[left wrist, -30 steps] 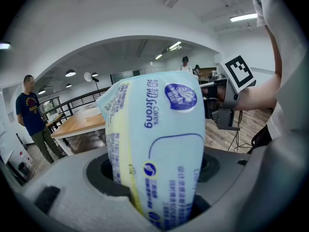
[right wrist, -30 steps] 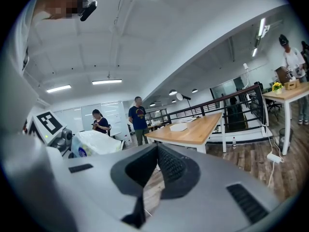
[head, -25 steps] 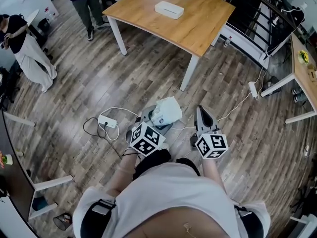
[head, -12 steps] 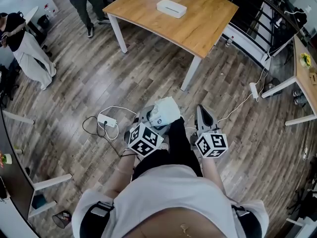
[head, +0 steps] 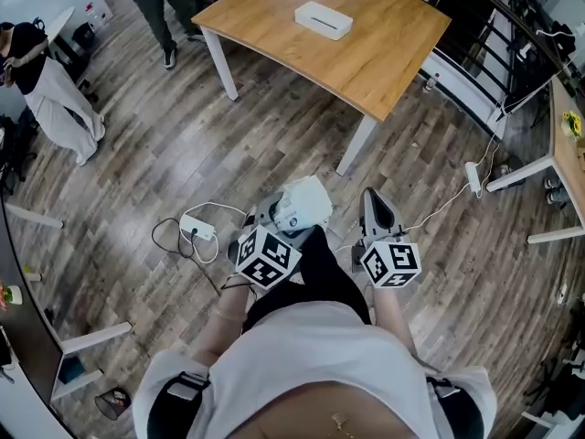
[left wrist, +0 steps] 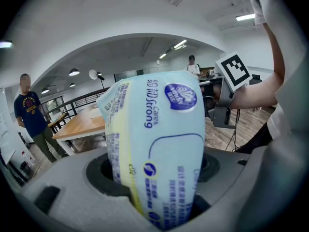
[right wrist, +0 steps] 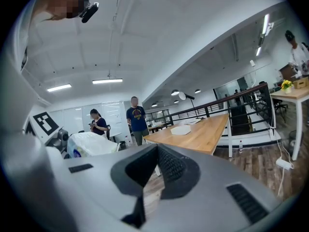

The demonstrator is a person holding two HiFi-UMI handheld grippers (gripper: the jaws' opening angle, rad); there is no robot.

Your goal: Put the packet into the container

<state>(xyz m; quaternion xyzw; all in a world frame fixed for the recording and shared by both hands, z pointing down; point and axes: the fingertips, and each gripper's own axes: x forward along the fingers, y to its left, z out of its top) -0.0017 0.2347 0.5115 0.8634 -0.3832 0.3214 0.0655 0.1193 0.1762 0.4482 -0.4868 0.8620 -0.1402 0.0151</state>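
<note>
Plank flooring (head: 137, 154) fills the head view, with a wooden table (head: 366, 53) at the top carrying a white box (head: 324, 20) and some papers at its far edge. One person (head: 55, 90) stands at the left edge and another (head: 160, 7) at the top beside the table. A power strip (head: 196, 227) with a looped cable lies on the floor near the wearer's feet. The left gripper (head: 279, 219) is held low in front of the body with the packet (head: 302, 204) clamped in it, well apart from the table and off the floor. Just to its right, the right gripper (head: 375, 210) points forward with its jaws closed together. From the left gripper view, the pale blue packet (left wrist: 154, 149) stands upright between the jaws of the left gripper (left wrist: 157, 178), which press on its two sides; it hides most of the room. Behind it are the table (left wrist: 82, 124), a person (left wrist: 29, 115) on the left, and the right gripper (left wrist: 224, 110) on the right. From the right gripper view, the right gripper (right wrist: 157, 149) has its jaw tips meeting with nothing between them. The packet (right wrist: 91, 144) shows at the left, and the table (right wrist: 203, 132) with the box (right wrist: 181, 129) lies ahead, two people (right wrist: 136, 117) standing beyond it.
</note>
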